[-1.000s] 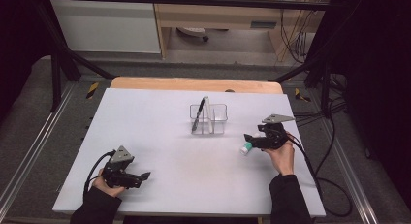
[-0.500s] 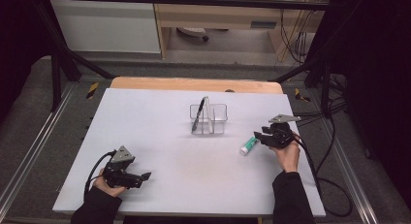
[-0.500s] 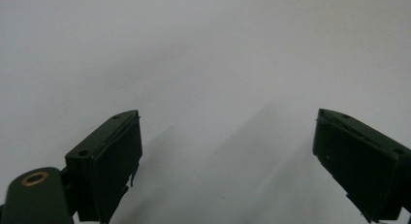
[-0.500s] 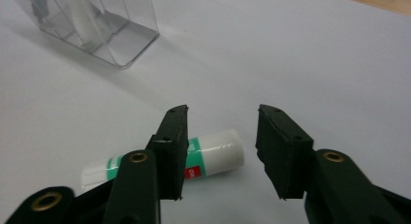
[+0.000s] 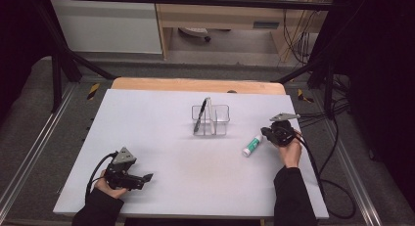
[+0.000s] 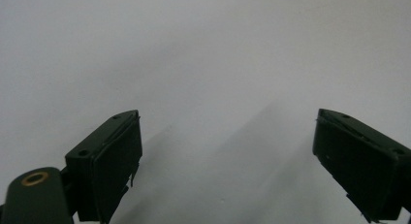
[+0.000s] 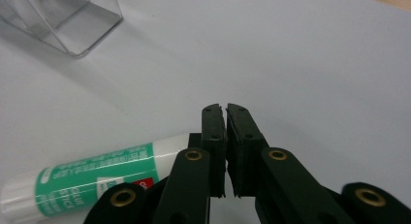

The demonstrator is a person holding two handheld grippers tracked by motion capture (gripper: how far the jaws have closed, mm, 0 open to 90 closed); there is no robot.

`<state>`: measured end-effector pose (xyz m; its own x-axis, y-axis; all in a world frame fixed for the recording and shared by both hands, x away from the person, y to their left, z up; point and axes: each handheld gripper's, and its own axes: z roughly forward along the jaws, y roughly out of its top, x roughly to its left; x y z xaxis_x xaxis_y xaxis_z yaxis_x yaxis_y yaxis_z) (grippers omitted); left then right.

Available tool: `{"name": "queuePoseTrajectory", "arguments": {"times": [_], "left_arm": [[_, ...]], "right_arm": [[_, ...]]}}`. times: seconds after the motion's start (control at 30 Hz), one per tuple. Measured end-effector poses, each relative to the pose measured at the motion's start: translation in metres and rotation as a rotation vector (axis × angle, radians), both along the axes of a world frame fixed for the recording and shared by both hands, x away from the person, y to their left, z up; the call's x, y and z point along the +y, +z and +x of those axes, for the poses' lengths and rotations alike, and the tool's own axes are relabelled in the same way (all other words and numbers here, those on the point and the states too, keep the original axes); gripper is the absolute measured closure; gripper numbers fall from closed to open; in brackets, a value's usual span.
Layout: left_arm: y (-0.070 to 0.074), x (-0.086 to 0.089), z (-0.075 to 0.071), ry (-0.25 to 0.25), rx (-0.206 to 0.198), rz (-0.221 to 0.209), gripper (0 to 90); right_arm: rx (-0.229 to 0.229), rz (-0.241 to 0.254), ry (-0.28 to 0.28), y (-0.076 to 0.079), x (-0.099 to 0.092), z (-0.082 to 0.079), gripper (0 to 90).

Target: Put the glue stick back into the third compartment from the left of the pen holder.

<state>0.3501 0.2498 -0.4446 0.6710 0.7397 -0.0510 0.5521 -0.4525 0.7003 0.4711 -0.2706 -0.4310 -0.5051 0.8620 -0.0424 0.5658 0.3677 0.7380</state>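
A green-and-white glue stick (image 5: 252, 145) lies flat on the white table top (image 5: 195, 182), just right of the middle. My right gripper (image 5: 266, 133) sits on the table right behind it, shut, with nothing between the jaws, which have just been closing. In the right gripper view the glue stick (image 7: 92, 178) lies to the left of the closed right gripper (image 7: 226, 107), outside the jaws. My left gripper (image 5: 148, 177) rests near the front left of the table. Its jaws stand wide open over bare white surface in the left gripper view (image 6: 228, 115).
A clear plastic two-compartment container (image 5: 220, 119) stands at the table's middle, with a black pen (image 5: 200, 116) leaning in its left compartment. Its corner (image 7: 63, 20) appears at the upper left of the right gripper view. Cables trail off the table's right side.
My right gripper has drawn back to the right, away from the glue stick, and its jaws have closed empty. The glue stick lies where it was. The left gripper has not moved.
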Motion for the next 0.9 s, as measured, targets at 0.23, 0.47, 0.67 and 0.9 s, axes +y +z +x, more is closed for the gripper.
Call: {"name": "queuePoseTrajectory", "arguments": {"times": [0.23,0.47,0.67,0.9], "left_arm": [[0.0004,0.0002,-0.0004,-0.002,-0.002,0.0,10.4],[0.0004,0.0002,-0.0003,-0.001,-0.002,0.001,10.4],[0.0003,-0.0006,-0.0003,0.0,-0.001,0.001,10.4],[0.0007,-0.001,-0.0006,-0.003,-0.002,0.003,10.4]], "right_arm": [[-0.001,-0.007,0.008,-0.0041,-0.0008,0.0062,90.0],[0.02,0.0,0.042,-0.0053,-0.0007,0.0077,90.0],[0.021,-0.012,0.062,-0.0047,-0.0004,0.0056,90.0],[0.013,-0.006,0.089,-0.0047,0.0041,0.0011,90.0]]}}
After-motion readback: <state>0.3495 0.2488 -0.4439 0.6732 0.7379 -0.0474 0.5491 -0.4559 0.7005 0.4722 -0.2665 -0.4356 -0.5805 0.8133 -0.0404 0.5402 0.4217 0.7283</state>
